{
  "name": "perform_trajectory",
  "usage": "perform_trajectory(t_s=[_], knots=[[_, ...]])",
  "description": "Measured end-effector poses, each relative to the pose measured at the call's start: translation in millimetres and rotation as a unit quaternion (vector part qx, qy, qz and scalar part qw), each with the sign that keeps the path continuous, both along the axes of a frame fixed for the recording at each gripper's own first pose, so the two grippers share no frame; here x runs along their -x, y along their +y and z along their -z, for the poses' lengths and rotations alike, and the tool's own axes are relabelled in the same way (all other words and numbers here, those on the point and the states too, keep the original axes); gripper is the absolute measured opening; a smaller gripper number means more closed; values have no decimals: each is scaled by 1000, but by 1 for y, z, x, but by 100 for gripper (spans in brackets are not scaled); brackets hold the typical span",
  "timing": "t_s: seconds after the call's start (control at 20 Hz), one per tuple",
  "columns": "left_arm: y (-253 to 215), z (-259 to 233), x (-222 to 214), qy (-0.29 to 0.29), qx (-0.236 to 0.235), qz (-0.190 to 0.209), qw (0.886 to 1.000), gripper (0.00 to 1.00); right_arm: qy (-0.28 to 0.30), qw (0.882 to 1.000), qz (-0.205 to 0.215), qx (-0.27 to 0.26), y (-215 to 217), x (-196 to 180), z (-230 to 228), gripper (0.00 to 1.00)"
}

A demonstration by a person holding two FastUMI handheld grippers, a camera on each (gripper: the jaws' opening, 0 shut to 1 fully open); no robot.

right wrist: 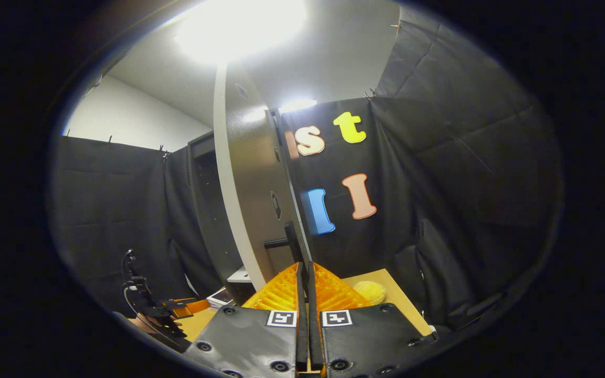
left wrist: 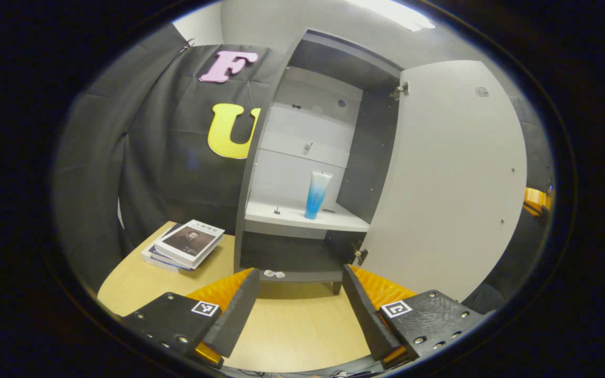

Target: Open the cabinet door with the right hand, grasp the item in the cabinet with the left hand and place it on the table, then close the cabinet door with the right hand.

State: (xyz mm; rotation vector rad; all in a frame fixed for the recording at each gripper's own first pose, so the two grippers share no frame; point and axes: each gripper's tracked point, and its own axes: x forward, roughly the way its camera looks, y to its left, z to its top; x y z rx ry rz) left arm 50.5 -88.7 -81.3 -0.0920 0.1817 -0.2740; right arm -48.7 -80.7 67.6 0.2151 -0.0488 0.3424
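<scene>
The grey cabinet (left wrist: 302, 220) stands on the table with its door (left wrist: 449, 178) swung wide to the right. On its white shelf a blue-and-white tube (left wrist: 317, 194) stands upright on its cap. My left gripper (left wrist: 302, 299) is open, low over the table in front of the cabinet, well short of the tube. In the right gripper view the door (right wrist: 252, 199) shows nearly edge-on, and my right gripper (right wrist: 304, 268) is shut on the dark bar handle (right wrist: 293, 241) at the door's outer face. The left gripper (right wrist: 150, 310) and the hand holding it appear at lower left.
Two books (left wrist: 184, 244) lie stacked on the wooden table (left wrist: 292, 325) left of the cabinet. A small yellow round object (right wrist: 369, 291) lies on the table right of the door. Black cloth walls close in behind and on both sides.
</scene>
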Motion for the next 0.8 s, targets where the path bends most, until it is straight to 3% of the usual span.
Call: perform_trajectory(t_s=[0.2,0.3,0.35,0.4,0.55,0.7,0.75,0.8], knots=[[12,-11,-15,-12,-15,5,1000,96,-1,998,64,13,-35,-2,2,0],[20,-19,-13,-19,-15,6,1000,93,1,997,81,5,-40,-6,-3,4],[26,-20,-10,-21,-15,5,1000,96,1,997,79,-4,-40,-25,-4,7],[30,-23,-9,-23,-15,5,1000,96,5,996,86,-1,-37,-27,-1,2],[45,-31,-8,-26,-18,6,999,96,-8,993,118,17,-47,-36,-13,2],[50,-45,-16,-42,-36,7,998,95,-16,989,149,-3,-61,-53,-26,2],[49,-49,-21,-46,-40,8,998,96,-14,989,150,-12,-64,-53,-28,4],[44,-51,-26,-47,-40,11,998,92,-8,988,155,-20,-67,-56,-25,12]])
